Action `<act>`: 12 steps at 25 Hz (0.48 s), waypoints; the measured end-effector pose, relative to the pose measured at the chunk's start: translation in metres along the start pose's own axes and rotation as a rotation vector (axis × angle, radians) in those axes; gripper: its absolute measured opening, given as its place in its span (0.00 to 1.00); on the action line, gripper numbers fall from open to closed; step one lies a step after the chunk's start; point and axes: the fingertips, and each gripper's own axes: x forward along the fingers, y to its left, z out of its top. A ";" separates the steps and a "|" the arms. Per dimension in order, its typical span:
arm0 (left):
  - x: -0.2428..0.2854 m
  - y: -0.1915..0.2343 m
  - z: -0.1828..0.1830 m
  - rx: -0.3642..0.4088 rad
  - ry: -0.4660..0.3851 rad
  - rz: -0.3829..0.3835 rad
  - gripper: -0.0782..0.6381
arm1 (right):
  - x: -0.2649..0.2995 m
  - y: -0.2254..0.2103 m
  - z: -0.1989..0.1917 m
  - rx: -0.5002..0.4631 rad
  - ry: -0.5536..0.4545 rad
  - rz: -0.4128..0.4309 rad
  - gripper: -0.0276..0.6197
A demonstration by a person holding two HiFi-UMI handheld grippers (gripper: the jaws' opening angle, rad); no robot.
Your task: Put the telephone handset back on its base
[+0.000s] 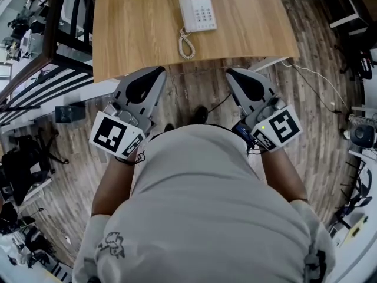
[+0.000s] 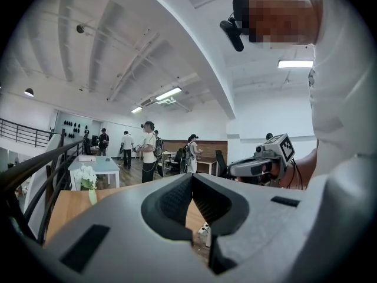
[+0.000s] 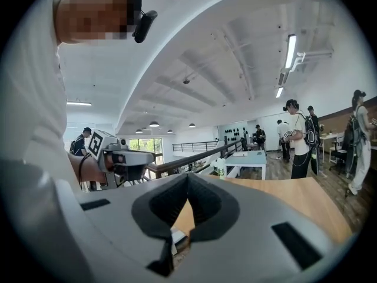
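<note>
A white telephone sits on the wooden table, toward its far middle. The handset lies along the left side of the base. Its coiled cord loops toward the table's near edge. Both grippers are held close to the person's chest, short of the table edge and well apart from the phone. The left gripper is shut with nothing between its jaws. The right gripper is likewise shut and empty. Each gripper view shows the other gripper beside it.
A black railing runs along the table's left side. A cable trails over the wooden floor at the right. A vase of white flowers stands at the table's far end. Several people stand in the room beyond.
</note>
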 end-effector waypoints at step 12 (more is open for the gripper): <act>-0.087 -0.011 -0.003 0.015 -0.001 -0.091 0.12 | -0.009 0.098 -0.005 -0.003 -0.013 -0.086 0.05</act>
